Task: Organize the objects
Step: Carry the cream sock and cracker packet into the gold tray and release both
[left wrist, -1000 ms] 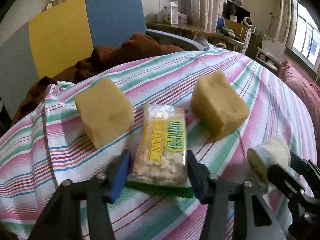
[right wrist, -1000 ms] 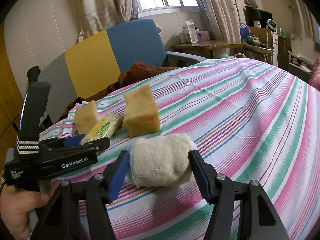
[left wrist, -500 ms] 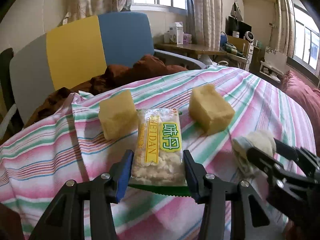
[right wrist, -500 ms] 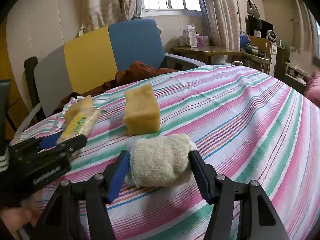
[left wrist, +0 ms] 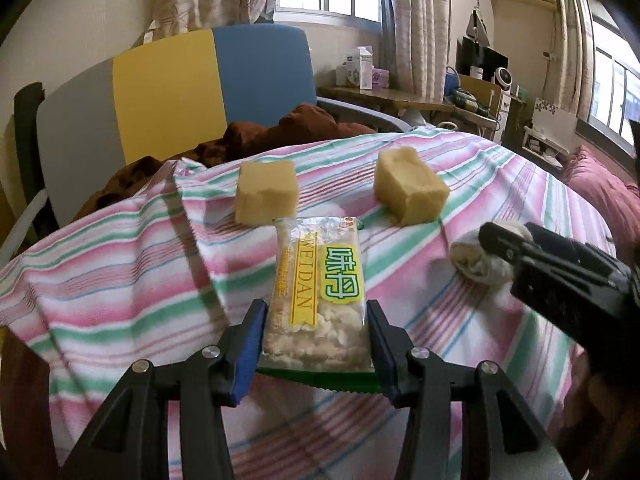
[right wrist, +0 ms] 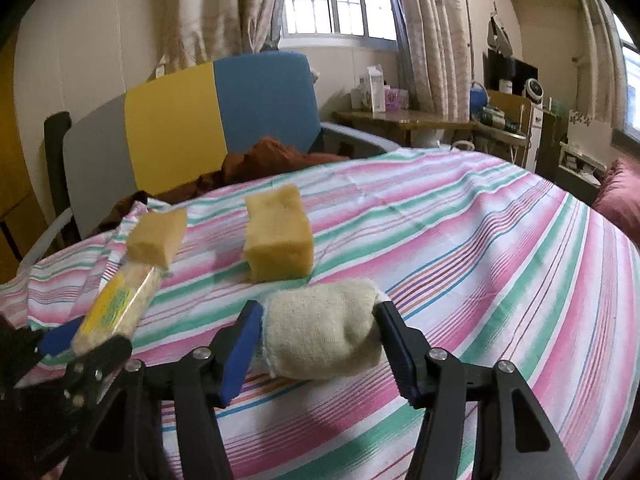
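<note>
While its jaws clamp the snack packet (left wrist: 318, 300) level above the striped surface (left wrist: 120, 272), the left gripper (left wrist: 316, 338) points toward two yellow sponge blocks (left wrist: 266, 198); the right gripper (right wrist: 318, 342), beside it, grips a rolled cream cloth (right wrist: 320, 330) crosswise.

Behind the striped bedsheet (left wrist: 500, 184) we see a chair (left wrist: 208, 88) — grey, yellow and blue — with brown cloth (left wrist: 280, 132) heaped on it, and a cluttered desk (right wrist: 404, 118) by the curtains (right wrist: 432, 32).

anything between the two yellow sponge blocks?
Left wrist view: between left sponge block and right sponge block, only bare striped cloth; the snack packet ends just short.
</note>
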Tool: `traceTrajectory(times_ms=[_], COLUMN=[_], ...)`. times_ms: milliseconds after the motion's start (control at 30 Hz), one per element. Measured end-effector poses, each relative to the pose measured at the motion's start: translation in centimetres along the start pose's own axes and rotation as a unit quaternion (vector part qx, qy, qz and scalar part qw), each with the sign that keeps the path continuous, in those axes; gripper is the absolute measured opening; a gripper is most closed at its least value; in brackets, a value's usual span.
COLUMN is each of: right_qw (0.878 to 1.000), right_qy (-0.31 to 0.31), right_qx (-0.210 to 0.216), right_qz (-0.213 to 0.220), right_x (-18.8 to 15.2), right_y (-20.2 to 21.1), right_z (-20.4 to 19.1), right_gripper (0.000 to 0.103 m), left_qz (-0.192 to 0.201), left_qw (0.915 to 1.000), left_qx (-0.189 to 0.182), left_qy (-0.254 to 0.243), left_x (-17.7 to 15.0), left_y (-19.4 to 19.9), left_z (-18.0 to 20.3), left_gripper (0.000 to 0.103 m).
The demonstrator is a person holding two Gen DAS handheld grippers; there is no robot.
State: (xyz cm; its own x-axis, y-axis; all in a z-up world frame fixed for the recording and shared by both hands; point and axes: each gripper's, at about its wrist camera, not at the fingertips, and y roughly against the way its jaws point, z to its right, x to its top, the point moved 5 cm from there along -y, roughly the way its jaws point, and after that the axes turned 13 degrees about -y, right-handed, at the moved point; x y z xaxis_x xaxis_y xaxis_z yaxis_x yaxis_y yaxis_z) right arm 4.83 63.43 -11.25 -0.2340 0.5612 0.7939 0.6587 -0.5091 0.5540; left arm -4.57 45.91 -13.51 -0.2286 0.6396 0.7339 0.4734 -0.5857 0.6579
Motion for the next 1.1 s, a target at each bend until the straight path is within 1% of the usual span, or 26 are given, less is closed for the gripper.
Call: traceTrajectory(times_ms=[233, 400, 567, 700, 800, 867, 1000, 1100], right_qw=[1.0, 1.0, 0.999, 0.999, 0.998, 0.997, 0.994, 0.991], right_qy=[0.017, 0.009, -0.01, -0.021, -0.025, -0.026, -0.03, -0.028], right_qx=[-0.002, 0.016, 0.028, 0.038, 0.053, 0.068, 0.104, 0.127], right_qz=[0.007, 0.016, 0.011, 0.002, -0.004, -0.008, -0.017, -0.02], right_x=[-0.3, -0.5, -0.6, -0.7, -1.0, -1.4, -2.3, -2.9], right_y=[0.8, 1.9, 3.1, 4.3, 5.6, 6.6, 9.0, 10.7], right_z=[-0.5, -0.3, 0.3, 0.3, -0.2, -0.9, -2.6, -3.9], right_gripper=[0.056, 0.055, 0.054, 0.054, 0.054, 0.054, 0.054, 0.054], left_qz=[0.002, 0.015, 0.025, 0.018, 0.032, 0.04, 0.045, 0.047], left_qw=[1.0, 0.9997, 0.9992, 0.9997, 0.9993, 0.9989, 0.9983, 0.9978], left_qx=[0.005, 0.01, 0.003, -0.004, -0.015, -0.023, -0.029, -0.025], left_qy=[0.004, -0.014, -0.032, -0.013, -0.011, -0.008, 0.023, 0.04], left_x=[-1.2, -1.7, -2.1, -2.8, -3.1, -3.3, -4.1, -4.9], left_y=[1.4, 2.8, 4.3, 5.6, 7.6, 8.8, 11.3, 13.2], left_z=[-0.1, 0.9, 1.9, 1.9, 2.3, 2.4, 1.6, 0.6], left_gripper=[0.049, 0.049, 0.049, 0.049, 0.049, 0.049, 0.049, 0.049])
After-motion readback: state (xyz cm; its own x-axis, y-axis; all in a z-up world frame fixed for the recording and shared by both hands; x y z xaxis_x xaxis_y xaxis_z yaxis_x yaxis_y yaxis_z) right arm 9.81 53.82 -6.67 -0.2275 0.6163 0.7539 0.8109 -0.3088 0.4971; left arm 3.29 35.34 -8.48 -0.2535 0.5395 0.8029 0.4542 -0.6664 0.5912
